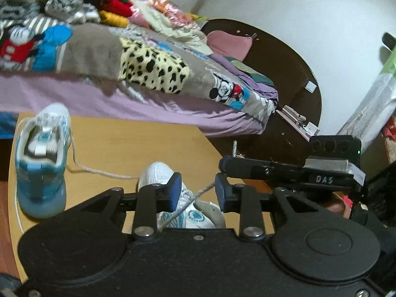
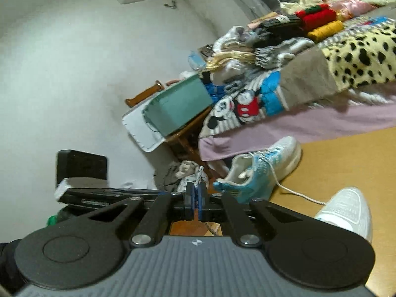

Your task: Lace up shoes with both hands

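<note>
Two white-and-blue shoes sit on the wooden table point(image 1: 138, 143) in front of us, beside a bed point(image 1: 128, 104) heaped with blankets and clothes. From our left wrist view, the far shoe point(image 1: 40, 158) stands heel toward us near the table's left edge, its loose lace point(image 1: 99, 170) trailing across the wood toward the near shoe point(image 1: 173, 193), which lies just beyond and partly beneath our left gripper point(image 1: 196, 191). That gripper's blue pads stand apart, and a second lace point(image 1: 201, 193) runs slantwise through the gap between them without either pad pressing on it, as far as we can see. It rises to the right toward our right gripper point(image 1: 222, 164), which reaches in from the right side of that view with its tips together and a short lace end sticking up above them. In our right wrist view, the right gripper point(image 2: 196, 196) has its two pads closed on that lace end point(image 2: 199, 173), a white tip with dark flecks poking up just past the pads. There the far shoe point(image 2: 262, 170) lies tilted near the bed's edge, and the white toe of the near shoe point(image 2: 346, 210) shows at the lower right.
</note>
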The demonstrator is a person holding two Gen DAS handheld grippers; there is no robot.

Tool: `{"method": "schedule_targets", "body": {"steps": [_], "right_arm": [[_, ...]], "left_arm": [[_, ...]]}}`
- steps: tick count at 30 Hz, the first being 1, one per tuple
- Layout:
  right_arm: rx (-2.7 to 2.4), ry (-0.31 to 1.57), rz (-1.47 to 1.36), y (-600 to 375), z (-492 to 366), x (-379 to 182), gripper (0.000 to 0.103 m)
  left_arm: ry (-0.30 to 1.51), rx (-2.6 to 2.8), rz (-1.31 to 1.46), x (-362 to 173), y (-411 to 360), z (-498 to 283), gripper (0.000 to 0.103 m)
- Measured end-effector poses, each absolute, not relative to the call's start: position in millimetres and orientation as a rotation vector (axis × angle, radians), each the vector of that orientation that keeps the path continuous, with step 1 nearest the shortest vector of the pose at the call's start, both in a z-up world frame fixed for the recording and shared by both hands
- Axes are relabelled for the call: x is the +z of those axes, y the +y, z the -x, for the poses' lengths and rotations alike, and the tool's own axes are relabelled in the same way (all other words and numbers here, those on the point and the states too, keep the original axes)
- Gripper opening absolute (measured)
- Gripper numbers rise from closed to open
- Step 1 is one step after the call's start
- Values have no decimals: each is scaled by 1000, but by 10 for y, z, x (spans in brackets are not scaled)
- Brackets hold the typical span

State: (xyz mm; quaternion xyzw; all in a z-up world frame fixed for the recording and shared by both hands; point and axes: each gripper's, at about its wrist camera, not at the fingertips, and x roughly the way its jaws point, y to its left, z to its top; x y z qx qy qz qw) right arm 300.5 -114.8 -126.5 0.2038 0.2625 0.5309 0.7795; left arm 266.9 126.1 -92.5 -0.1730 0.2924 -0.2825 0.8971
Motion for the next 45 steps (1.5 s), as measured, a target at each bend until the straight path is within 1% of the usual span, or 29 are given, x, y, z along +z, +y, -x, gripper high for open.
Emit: {"method": "schedule_targets", "body": {"steps": [6,15,21,23,26,28,29,30,32,33,38,42,43,45], "right_arm": [[1197,512,-485,-1199,-3020,-1147,5],[1207,506,-577,-1369,-3116,-1156,5],[1275,510,-662,-1452,-3162,-1184,5],[1295,513,-669,-1463,-3164,-1175,5],[1287,516,-671,-1475,-3168,-1179,7],[1252,515,-683,-1502,-3173,-1188,9],[1222,516,-683,-1515,-3177,-1189,16],[1191,516,-682,-1528,-3180,-1191,28],[1145,511,-694,-1548,-3188,-1205,41],[1122,507,-691,-1552,-3187,-1206,41],[1032,510,-678,-1502,-3181,-1254,41],[983,529,-695,-1454,-3198,-1315,37],[970,540,-693,-1440,-3208,-1326,33],[946,554,-693,-1432,-3225,-1362,15]], "left_arm": [[575,-639,355,-909,1221,-2709,28],[465,-828,370,-793,1269,-2683,28],[454,-875,326,-781,1120,-2703,28],[451,-876,304,-774,1071,-2702,7],[443,-791,245,-754,978,-2723,2],[438,-670,153,-734,855,-2721,2],[428,-594,63,-734,748,-2705,2],[415,-514,-35,-737,632,-2686,2],[379,-410,-205,-790,404,-2640,2],[362,-379,-246,-813,330,-2619,2],[321,-347,-404,-918,29,-2540,2],[315,-344,-452,-979,-45,-2504,2],[318,-343,-456,-988,-47,-2502,2],[329,-358,-452,-1001,-47,-2512,2]]}}
